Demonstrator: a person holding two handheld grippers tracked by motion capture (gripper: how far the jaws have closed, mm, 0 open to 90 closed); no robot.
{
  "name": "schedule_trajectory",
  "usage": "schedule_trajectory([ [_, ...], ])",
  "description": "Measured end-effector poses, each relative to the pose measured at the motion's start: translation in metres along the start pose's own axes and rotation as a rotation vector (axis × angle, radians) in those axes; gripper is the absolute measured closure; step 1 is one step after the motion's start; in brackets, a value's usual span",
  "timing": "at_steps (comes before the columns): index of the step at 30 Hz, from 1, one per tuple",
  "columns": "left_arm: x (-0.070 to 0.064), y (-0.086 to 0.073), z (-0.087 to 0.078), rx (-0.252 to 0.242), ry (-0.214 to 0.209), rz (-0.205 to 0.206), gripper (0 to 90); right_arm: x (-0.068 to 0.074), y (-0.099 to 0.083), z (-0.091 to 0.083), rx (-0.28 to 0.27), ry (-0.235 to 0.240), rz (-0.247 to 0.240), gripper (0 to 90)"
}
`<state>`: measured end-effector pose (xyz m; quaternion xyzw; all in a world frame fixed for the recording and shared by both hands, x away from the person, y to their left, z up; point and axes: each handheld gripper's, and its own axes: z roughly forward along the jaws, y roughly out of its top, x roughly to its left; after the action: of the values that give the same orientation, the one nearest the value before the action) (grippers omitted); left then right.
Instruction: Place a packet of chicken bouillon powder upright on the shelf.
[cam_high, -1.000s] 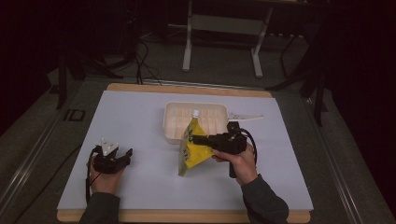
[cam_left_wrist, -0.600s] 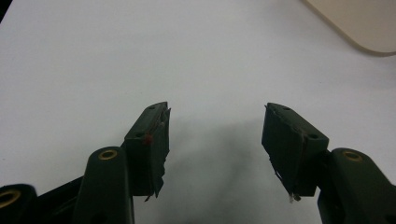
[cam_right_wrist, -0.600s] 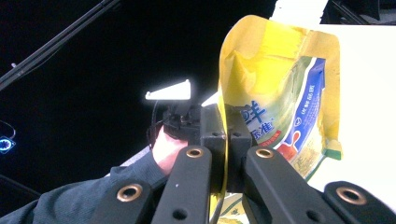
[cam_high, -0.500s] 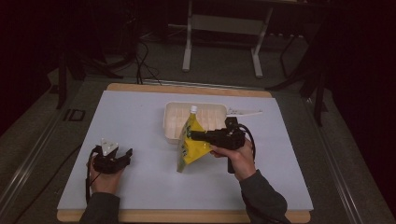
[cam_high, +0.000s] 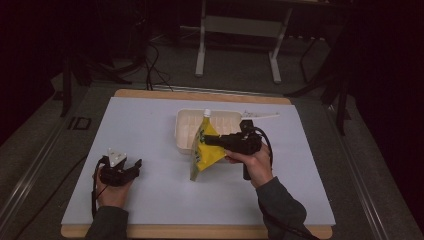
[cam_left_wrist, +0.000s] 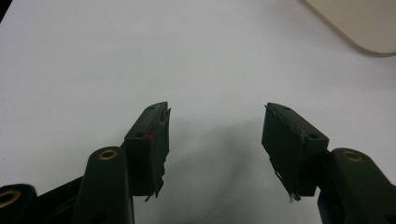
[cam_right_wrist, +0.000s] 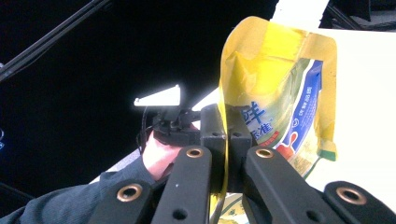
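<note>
A yellow spouted pouch (cam_high: 204, 150) with a white cap hangs tilted over the table, its top in front of the cream tray (cam_high: 186, 129). My right gripper (cam_high: 209, 140) is shut on the pouch's edge; in the right gripper view the two black jaws pinch the yellow film of the pouch (cam_right_wrist: 280, 88) between them, at my right gripper (cam_right_wrist: 226, 140). My left gripper (cam_high: 134, 165) rests low at the table's left front, held in a hand. In the left gripper view its jaws stand wide apart over bare white table, my left gripper (cam_left_wrist: 215, 122) open and holding nothing.
The white table surface (cam_high: 150, 130) has a wooden border. A white utensil-like strip (cam_high: 260, 115) lies behind the tray at the right. A metal stand (cam_high: 239, 30) and cables sit on the dark floor beyond the table.
My right gripper has carried the pouch slightly back toward the tray and raised it a little. The left hand and its gripper have stayed put.
</note>
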<state>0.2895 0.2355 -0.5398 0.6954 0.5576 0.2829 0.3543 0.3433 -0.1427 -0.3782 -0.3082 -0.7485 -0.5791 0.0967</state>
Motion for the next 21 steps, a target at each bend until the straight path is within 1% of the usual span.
schedule_trajectory([
  [9, 0.0, 0.0, 0.0, -0.001, 0.001, 0.0, 41.2, 0.003, 0.009, 0.001, -0.008, -0.004, -0.019, 90.0],
  [15, 0.0, 0.0, 0.0, -0.001, 0.0, -0.001, 41.2, 0.002, 0.015, 0.006, -0.002, -0.012, -0.023, 90.0],
  [21, 0.0, 0.0, 0.0, -0.001, 0.0, -0.001, 41.2, -0.001, 0.019, 0.01, -0.009, -0.024, -0.026, 90.0],
])
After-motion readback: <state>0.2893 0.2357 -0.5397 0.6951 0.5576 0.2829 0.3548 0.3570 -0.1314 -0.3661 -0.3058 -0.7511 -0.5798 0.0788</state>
